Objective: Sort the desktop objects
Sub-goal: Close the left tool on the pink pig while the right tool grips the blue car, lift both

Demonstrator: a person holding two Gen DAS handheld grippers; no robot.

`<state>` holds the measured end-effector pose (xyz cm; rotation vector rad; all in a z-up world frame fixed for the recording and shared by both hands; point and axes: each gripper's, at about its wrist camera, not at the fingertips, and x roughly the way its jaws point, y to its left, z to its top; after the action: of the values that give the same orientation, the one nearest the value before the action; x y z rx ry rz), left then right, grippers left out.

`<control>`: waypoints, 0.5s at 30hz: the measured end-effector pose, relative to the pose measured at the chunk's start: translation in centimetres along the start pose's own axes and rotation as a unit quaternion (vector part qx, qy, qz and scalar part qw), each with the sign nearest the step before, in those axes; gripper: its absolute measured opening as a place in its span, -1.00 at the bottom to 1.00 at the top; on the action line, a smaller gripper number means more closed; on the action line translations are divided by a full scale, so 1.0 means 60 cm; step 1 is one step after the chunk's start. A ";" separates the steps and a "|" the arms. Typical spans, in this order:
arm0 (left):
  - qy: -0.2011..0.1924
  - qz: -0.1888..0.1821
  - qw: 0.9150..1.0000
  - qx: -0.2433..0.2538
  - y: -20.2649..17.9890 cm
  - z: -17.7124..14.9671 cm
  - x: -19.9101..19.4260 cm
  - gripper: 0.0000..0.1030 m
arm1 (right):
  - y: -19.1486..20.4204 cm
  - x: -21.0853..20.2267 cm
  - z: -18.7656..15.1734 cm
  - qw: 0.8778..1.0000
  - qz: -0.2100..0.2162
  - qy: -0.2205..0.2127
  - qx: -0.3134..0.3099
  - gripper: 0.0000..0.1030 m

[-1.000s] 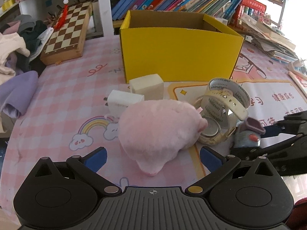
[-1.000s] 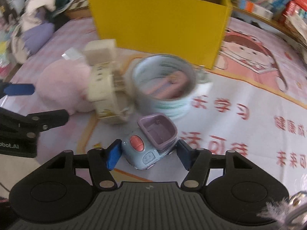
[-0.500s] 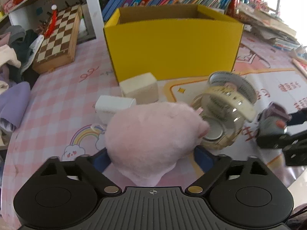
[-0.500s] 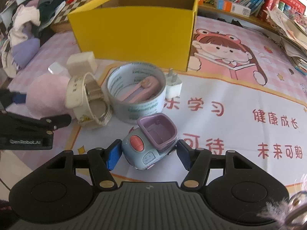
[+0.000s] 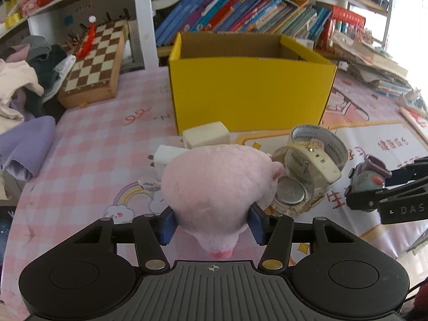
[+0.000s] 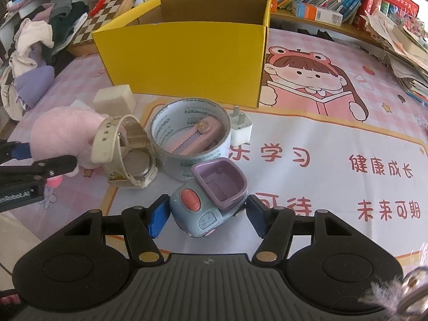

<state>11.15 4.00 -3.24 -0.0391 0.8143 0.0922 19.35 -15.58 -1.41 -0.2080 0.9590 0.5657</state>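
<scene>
My left gripper is shut on the pink plush toy, its blue pads pressing both sides; the plush also shows in the right wrist view. My right gripper is shut on the blue and purple toy car, also seen in the left wrist view. The open yellow box stands behind. A cream wristwatch leans between plush and tape roll, which holds a pink utility knife.
A cream block and a white charger lie before the box; another white plug sits right of the tape. A chessboard, clothes at left, books at right.
My left gripper has advanced and closed on the pink plush. My right gripper stays shut on the toy car, and its view has steadied facing the box.
</scene>
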 end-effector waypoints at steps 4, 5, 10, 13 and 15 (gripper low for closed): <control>-0.010 -0.002 1.000 -0.002 0.005 -0.002 -0.015 0.01 | 0.008 -0.007 -0.004 1.000 0.001 -0.003 0.001 0.16; -0.011 -0.003 1.000 -0.002 0.006 -0.003 -0.019 0.01 | 0.010 -0.009 -0.005 1.000 0.001 -0.004 0.001 0.16; -0.023 -0.008 1.000 -0.002 0.010 -0.005 -0.037 0.01 | 0.020 -0.021 -0.011 1.000 -0.001 -0.011 0.001 0.16; -0.030 -0.010 0.999 0.000 0.012 -0.006 -0.045 0.01 | 0.024 -0.027 -0.014 1.000 -0.003 -0.016 0.001 0.16; -0.035 -0.010 0.999 0.001 0.014 -0.006 -0.051 0.01 | 0.028 -0.032 -0.015 1.000 -0.004 -0.019 0.001 0.16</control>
<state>8.73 4.58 -1.27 -0.0413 0.7436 0.0730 16.96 -15.26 -0.23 -0.1992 0.9206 0.5600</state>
